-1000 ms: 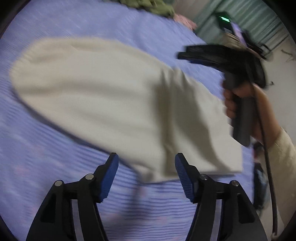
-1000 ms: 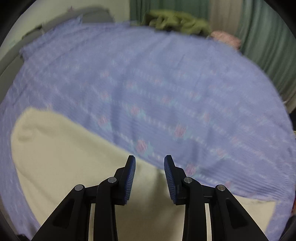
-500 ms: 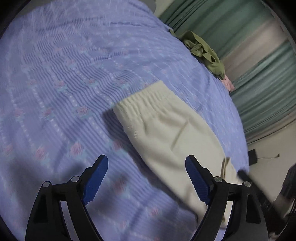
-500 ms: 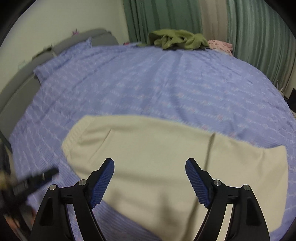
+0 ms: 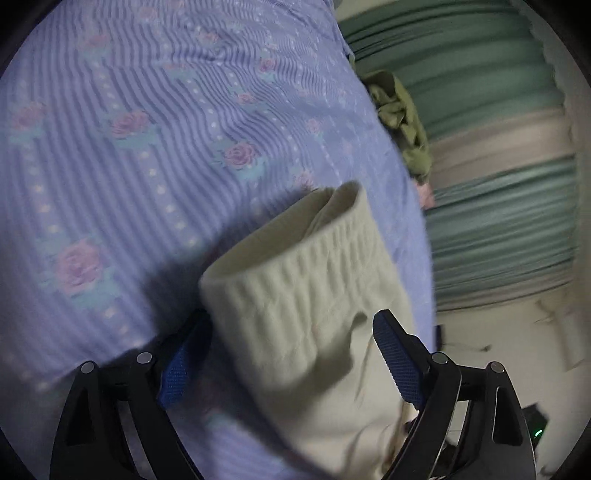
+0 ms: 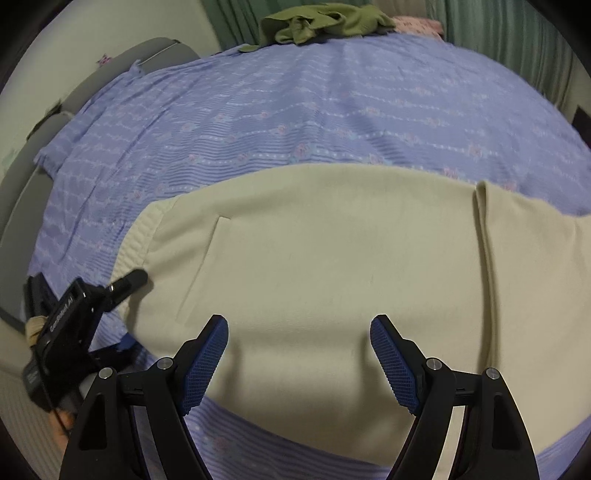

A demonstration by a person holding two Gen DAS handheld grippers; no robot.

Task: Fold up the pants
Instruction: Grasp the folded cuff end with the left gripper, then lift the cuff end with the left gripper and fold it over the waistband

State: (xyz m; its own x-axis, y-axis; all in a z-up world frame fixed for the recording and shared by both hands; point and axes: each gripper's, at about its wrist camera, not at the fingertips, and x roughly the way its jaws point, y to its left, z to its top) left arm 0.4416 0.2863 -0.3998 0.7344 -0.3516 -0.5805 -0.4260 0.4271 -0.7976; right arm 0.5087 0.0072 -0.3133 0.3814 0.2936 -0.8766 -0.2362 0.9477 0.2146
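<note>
the cream pants lie spread flat on the bed, folded over so that a crease edge runs up the cloth toward the right side, with the ribbed waistband at the left end. a pocket seam shows just ahead of the right tongs, a little to their left. those tongs hang over the near edge of the pants, pointing steeply down, their blue pads wide apart with nothing pinched between them; the cloth lies under and ahead of the gap. their jaws have just been opening.

the left tongs sit at the waistband end. from their own camera the waistband's corner runs straight into the gap between the pads, the left pad partly tucked behind the cloth edge and the right pad standing over the fabric. the pads are well apart and do not press on the cloth, so the pants lie between them unheld. these jaws have also just been opening. from the right tongs' view the left tongs show off to the left, one black finger tip resting at the waistband edge, with a bit of the person's hand below the handle.

beyond the pants the bedspread stretches away, lilac with stripes and small roses. far ahead of the right tongs, at the bed's far edge, a heap of olive green clothing lies beside something pink. green curtains hang behind.
</note>
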